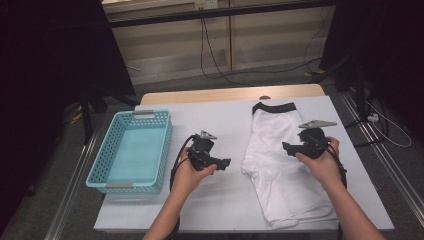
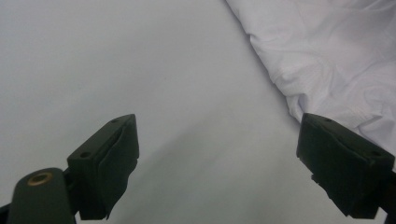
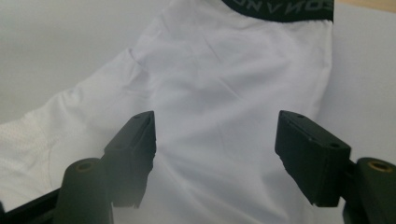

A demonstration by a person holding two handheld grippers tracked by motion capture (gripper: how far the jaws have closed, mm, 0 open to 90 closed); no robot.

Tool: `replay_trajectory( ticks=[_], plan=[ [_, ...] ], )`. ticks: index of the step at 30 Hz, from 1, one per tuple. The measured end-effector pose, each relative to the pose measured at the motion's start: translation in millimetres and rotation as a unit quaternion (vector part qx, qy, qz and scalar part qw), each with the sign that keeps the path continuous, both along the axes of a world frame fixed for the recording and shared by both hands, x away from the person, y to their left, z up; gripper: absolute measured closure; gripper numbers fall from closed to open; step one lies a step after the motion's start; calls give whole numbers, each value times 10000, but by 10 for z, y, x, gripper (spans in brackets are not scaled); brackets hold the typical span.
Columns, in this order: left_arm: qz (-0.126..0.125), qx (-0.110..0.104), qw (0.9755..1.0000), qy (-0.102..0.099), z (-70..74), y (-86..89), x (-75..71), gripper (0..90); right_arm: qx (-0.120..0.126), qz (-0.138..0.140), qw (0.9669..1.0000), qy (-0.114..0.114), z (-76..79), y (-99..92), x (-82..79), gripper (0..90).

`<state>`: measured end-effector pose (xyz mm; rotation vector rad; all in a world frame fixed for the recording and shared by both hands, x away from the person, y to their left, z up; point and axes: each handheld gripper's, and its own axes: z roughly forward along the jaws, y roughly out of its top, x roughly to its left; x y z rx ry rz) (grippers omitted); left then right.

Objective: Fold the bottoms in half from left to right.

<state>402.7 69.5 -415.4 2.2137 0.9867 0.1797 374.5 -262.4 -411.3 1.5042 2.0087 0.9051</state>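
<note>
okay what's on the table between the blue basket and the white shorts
In the high view, the left gripper in the person's left hand hovers between the blue basket and the white shorts, jaws open; otherwise bare white table.

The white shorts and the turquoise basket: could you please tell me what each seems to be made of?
The white shorts look like a thin, soft knit fabric, matte, lying in fine creases; the black waistband with printed letters is probably elastic. The turquoise basket looks like moulded plastic, slightly glossy, with lattice-pierced walls and a smooth floor.
</note>
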Motion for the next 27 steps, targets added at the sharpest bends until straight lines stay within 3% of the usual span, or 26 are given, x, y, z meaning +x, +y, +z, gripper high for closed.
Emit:
replay_trajectory(
  ticks=[11, 15, 20, 27],
  plan=[
    [12, -38, 10000, 3, 21, 53, -58, 129, 72, 46, 10000, -3, 46, 338, 284, 236],
    [46, -42, 10000, 11, 19, 75, -70, 129, 148, 2, 9999, 45, 4, 406, 396, 227],
    [57, -38, 10000, 7, 22, 101, -75, 128, 16, -28, 10000, -43, -26, 495, 521, 230],
    [1, -49, 10000, 37, 23, 101, -81, 124, 208, -210, 9995, -117, -79, 549, 716, 249]
  ],
)
